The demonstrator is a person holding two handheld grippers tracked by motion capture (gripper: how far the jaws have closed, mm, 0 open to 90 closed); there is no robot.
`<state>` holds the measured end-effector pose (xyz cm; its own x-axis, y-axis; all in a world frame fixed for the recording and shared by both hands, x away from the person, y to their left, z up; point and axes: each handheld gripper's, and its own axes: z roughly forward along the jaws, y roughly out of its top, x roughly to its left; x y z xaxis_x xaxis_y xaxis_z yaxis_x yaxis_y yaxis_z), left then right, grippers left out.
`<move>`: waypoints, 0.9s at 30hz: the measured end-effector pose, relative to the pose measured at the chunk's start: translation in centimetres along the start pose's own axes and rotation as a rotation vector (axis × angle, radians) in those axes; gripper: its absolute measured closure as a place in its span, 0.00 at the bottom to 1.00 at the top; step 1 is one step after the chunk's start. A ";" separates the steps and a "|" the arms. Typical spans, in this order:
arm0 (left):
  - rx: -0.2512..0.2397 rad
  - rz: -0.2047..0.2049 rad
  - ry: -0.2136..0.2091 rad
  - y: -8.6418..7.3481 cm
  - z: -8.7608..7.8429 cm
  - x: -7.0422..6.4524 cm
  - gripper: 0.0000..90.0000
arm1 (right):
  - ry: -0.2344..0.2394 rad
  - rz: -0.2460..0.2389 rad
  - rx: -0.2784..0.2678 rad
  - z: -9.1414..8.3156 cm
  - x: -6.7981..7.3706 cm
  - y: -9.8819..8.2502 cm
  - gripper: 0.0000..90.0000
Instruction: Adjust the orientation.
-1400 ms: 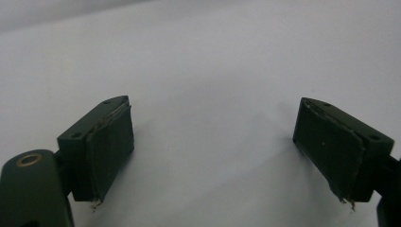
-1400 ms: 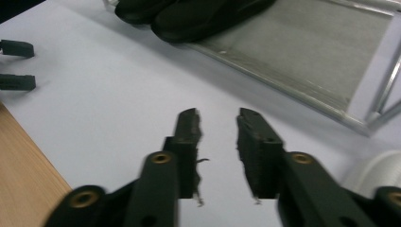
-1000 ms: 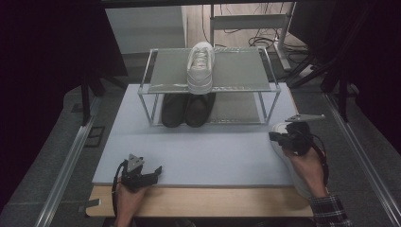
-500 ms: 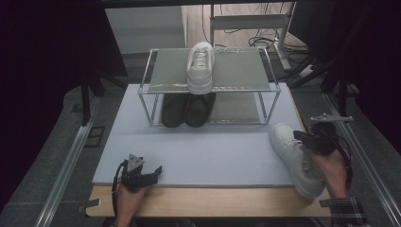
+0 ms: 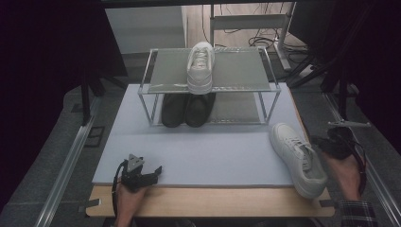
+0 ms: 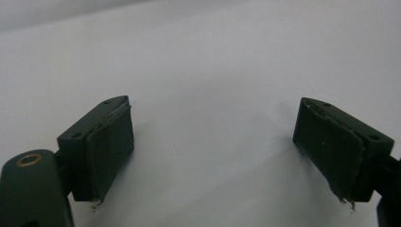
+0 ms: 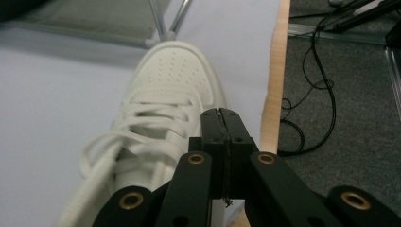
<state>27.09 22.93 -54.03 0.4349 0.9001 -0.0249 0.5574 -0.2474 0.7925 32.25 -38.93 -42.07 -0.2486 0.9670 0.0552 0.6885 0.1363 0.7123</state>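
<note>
White is the colour of the shoe on the counter [image 5: 156, 156], and it has a twin. 1 white shoe [image 5: 200, 66] already sits on the top of the metal rack [image 5: 265, 92], with its toe pointing at the person. 2 black shoes [image 5: 187, 109] stand side by side under it on the low shelf. So 3 shoes look put away.

1 more shoe is left. That white shoe [image 5: 297, 157] lies on the blue-grey mat at the right side of the counter, near the edge and apart from the rack. Its laces are tied and it stands on its sole.

The right tool [image 7: 221, 124] is just beside this shoe, on the side near the edge, with its 2 jaws pressed together and nothing between them. It does not hold the shoe.

The left tool [image 6: 215, 151] rests low over the mat at the front left, with its jaws wide apart and nothing in them.

I think the job is to get the last white shoe up next to its twin.
</note>
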 end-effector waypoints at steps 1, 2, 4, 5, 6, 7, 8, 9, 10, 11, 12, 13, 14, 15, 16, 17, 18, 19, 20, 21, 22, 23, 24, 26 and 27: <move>0.000 0.000 0.000 0.0 0.0 0.0 0.14 | -0.001 0.004 0.002 0.1 -0.2 -0.2 1.00; 0.000 0.000 0.000 0.0 0.0 0.0 0.14 | -0.002 0.007 0.004 0.2 -0.3 -0.4 1.00; 0.000 0.000 0.000 0.0 0.0 0.0 0.14 | -0.008 0.009 0.005 0.3 -0.5 -0.8 1.00; 0.000 0.000 0.000 0.0 0.0 0.0 0.14 | -0.009 0.010 0.007 0.4 -0.6 -1.0 1.00; 0.000 0.000 0.000 0.0 0.0 0.0 0.14 | -0.008 0.011 0.011 0.5 -0.8 -1.1 1.00; 0.000 0.000 0.000 0.0 0.0 0.0 0.14 | -0.008 0.015 0.014 0.6 -0.8 -1.3 1.00; 0.000 0.000 0.000 0.0 0.0 0.0 0.14 | -0.008 0.017 0.018 0.7 -0.9 -1.4 1.00; 0.000 0.000 0.000 0.0 0.0 0.0 0.14 | -0.007 0.019 0.020 0.8 -1.0 -1.6 1.00; 0.000 0.000 0.000 0.0 0.0 0.0 0.14 | -0.002 0.021 0.026 0.9 -1.1 -1.8 1.00; 0.000 0.000 0.000 0.0 0.0 0.0 0.14 | 0.000 0.023 0.030 1.0 -1.1 -2.0 1.00; 0.000 0.000 0.000 0.0 0.0 0.0 0.14 | 0.002 0.020 0.035 1.2 -1.2 -2.2 1.00; 0.000 0.000 0.000 0.0 0.0 0.0 0.14 | 0.011 0.023 0.040 1.3 -1.3 -2.4 1.00; 0.000 0.000 0.000 0.0 0.0 0.0 0.14 | 0.019 0.030 0.041 1.4 -1.3 -2.5 1.00; 0.000 0.000 0.000 0.0 0.0 0.0 0.14 | 0.026 0.031 0.045 1.5 -1.3 -2.6 1.00; 0.000 0.000 0.000 0.0 0.0 0.0 0.14 | 0.024 0.031 0.044 1.6 -1.3 -2.7 1.00; 0.000 0.000 0.000 0.0 0.0 0.0 0.14 | 0.028 0.037 0.047 1.5 -1.3 -2.8 1.00; 0.000 0.000 0.001 0.0 0.0 0.0 0.14 | 0.032 0.035 0.044 1.6 -1.3 -2.8 1.00; 0.000 0.000 0.000 0.0 0.0 0.0 0.14 | 0.034 0.038 0.045 1.6 -1.3 -2.8 1.00; 0.000 0.000 0.000 0.0 0.0 0.0 0.14 | 0.037 0.035 0.046 1.6 -1.2 -2.8 1.00; 0.000 0.000 0.000 0.0 0.0 0.0 0.14 | 0.038 0.033 0.047 1.6 -1.1 -2.8 1.00; 0.000 0.000 0.001 0.0 0.0 0.0 0.14 | 0.035 0.032 0.048 1.7 -1.0 -2.8 1.00; 0.000 0.000 0.000 0.0 0.0 0.0 0.14 | 0.035 0.031 0.049 1.7 -0.9 -2.8 1.00; 0.000 0.000 0.001 0.0 0.0 0.0 0.14 | 0.037 0.031 0.048 1.7 -0.9 -2.8 1.00; 0.000 0.000 0.001 0.0 0.0 0.0 0.14 | 0.048 0.038 0.047 1.7 -0.8 -2.9 1.00; 0.000 0.000 0.000 0.0 0.0 0.0 0.14 | 0.053 0.044 0.050 1.8 -0.7 -2.9 1.00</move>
<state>27.09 22.92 -54.03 0.4345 0.9003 -0.0247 0.5574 -0.2473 0.7925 31.64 -39.62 -45.38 -0.2520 0.9598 0.1237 0.7326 0.1057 0.6724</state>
